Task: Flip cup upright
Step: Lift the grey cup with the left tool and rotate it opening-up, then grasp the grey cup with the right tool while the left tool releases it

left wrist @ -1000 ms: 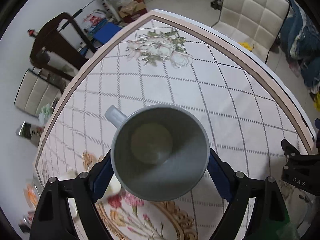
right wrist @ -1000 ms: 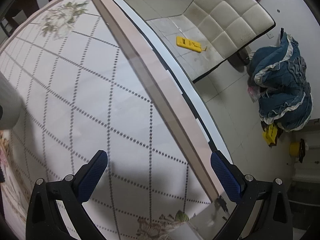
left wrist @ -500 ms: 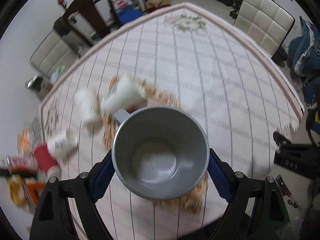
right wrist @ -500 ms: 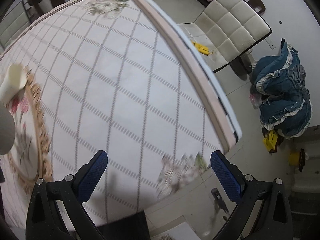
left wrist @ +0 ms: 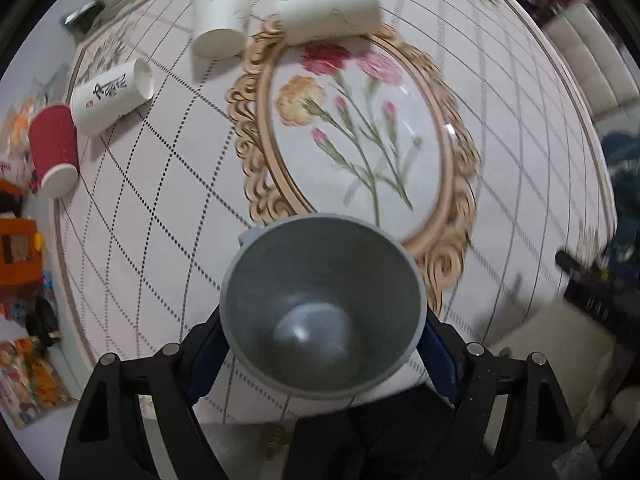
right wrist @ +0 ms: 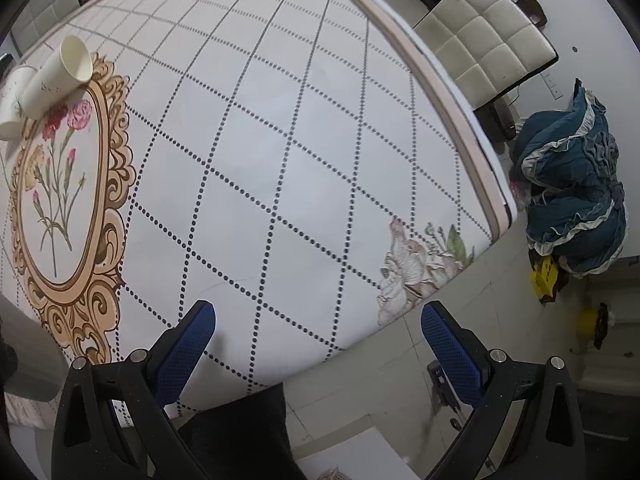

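Note:
My left gripper (left wrist: 322,354) is shut on a grey mug (left wrist: 320,312). The mug's open mouth faces the camera and its handle (left wrist: 249,236) points up-left. I hold it above the near edge of the table (left wrist: 160,184), in front of the oval flower print (left wrist: 352,128). My right gripper (right wrist: 318,340) is open and empty over the table's near right corner. The mug's grey side shows at the left edge of the right wrist view (right wrist: 28,356).
Two white paper cups (left wrist: 328,10) (left wrist: 112,96) lie on their sides, another white cup (left wrist: 220,16) and a red cup (left wrist: 54,150) stand mouth down at the far left. A white chair (right wrist: 492,44) and blue clothes (right wrist: 576,192) are beyond the right edge.
My left gripper has tilted down and pulled back with the mug, so the table's centre and the paper cups come into view. My right gripper has drawn back toward the near corner.

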A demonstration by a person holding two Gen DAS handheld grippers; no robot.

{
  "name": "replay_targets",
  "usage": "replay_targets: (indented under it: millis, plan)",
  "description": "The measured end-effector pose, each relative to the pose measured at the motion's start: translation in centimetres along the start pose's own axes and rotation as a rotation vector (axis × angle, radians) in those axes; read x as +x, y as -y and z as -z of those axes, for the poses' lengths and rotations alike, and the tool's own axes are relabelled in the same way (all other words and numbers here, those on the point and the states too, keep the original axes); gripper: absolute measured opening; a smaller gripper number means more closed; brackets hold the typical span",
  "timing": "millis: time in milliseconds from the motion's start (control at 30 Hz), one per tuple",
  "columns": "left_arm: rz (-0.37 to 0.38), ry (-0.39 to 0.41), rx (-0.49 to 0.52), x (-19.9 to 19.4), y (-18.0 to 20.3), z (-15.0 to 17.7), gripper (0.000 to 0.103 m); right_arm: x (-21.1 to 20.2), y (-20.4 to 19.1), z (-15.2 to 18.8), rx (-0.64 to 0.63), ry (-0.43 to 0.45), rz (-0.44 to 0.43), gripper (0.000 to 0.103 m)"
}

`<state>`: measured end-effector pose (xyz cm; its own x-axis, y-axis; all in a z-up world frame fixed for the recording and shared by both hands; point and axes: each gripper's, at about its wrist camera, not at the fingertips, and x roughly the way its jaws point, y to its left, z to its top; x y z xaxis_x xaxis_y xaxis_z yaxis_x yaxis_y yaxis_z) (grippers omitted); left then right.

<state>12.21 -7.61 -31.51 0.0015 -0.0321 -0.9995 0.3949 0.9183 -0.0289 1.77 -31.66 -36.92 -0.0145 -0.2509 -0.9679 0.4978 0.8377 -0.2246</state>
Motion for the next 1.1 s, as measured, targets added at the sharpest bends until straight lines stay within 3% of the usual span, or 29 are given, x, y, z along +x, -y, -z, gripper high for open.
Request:
replay_targets:
  millis: [133, 367, 633, 700, 800, 933, 1000, 1100]
  plan:
    - [0.018, -0.012, -0.080, 1.4, -1.6, -3.1, 0.083, 0.2, -1.0, -2.3, -0.022, -0.010, 0.000, 0.103]
    - [0.035, -0.020, -0.135, 2.1, -3.2, -6.2, 0.083, 0.1, -2.2, -5.4, -0.057, -0.007, -0.011, 0.103]
    - [0.089, -0.032, -0.191, 2.2, -5.2, -7.4, 0.088, -0.2, -2.8, -7.1, -0.069, -0.012, -0.026, 0.103]
    - [0.096, -0.016, -0.185, 1.7, -6.0, -7.5, 0.094, -0.5, -2.7, -7.2, -0.072, -0.005, -0.028, 0.103]
    - [0.116, 0.018, -0.194, 0.4, -6.6, -6.9, 0.094, -1.1, -2.7, -7.2, -0.066, 0.002, -0.040, 0.103]
    - [0.062, 0.114, -0.222, -2.5, -8.5, -5.6, 0.096, -2.3, -2.9, -6.9, -0.069, 0.016, -0.059, 0.103]
    - [0.028, 0.161, -0.237, -4.1, -9.0, -4.5, 0.103, -3.1, -3.4, -6.7, -0.077, 0.023, -0.076, 0.103]
    - [-0.070, 0.237, -0.246, -6.4, -10.9, -2.8, 0.103, -4.7, -4.8, -6.3, -0.104, 0.038, -0.112, 0.103]
